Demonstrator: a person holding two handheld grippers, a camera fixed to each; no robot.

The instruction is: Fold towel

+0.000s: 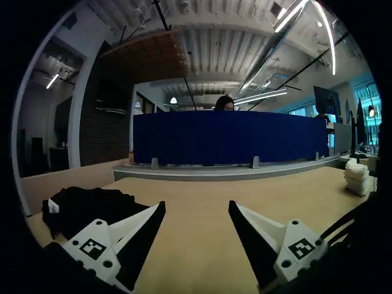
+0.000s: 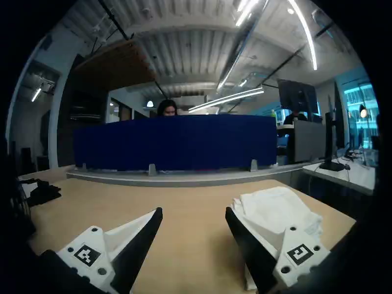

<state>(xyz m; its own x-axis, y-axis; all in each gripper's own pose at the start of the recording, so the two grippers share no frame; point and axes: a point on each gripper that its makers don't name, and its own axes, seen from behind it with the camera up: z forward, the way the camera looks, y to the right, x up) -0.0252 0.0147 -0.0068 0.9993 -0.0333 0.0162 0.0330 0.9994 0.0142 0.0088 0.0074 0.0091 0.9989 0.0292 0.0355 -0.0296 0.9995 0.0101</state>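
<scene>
the left gripper (image 1: 196, 203) is held low and level over the wooden table (image 1: 206, 230), pointing straight at the blue divider (image 1: 225, 137) across the far edge; its two fingers stand wide apart with bare tabletop between them, gripping nothing. in the left gripper view a heap of black cloth (image 1: 83, 208) lies at the lower left, just behind the left finger, and the stack of white towels (image 1: 356, 177) sits at the right edge of the frame, well apart from it

the right gripper (image 2: 193, 209) is posed the same way, low and level, jaws spread wide and holding nothing. in the right gripper view the stack of white towels (image 2: 274, 208) lies on the table (image 2: 186, 196) at the lower right, just behind the right finger, and whether they touch i cannot tell. the black cloth (image 2: 44, 191) is far off at the left edge. a person's head (image 2: 167, 108) shows above the blue divider (image 2: 171, 142)
</scene>
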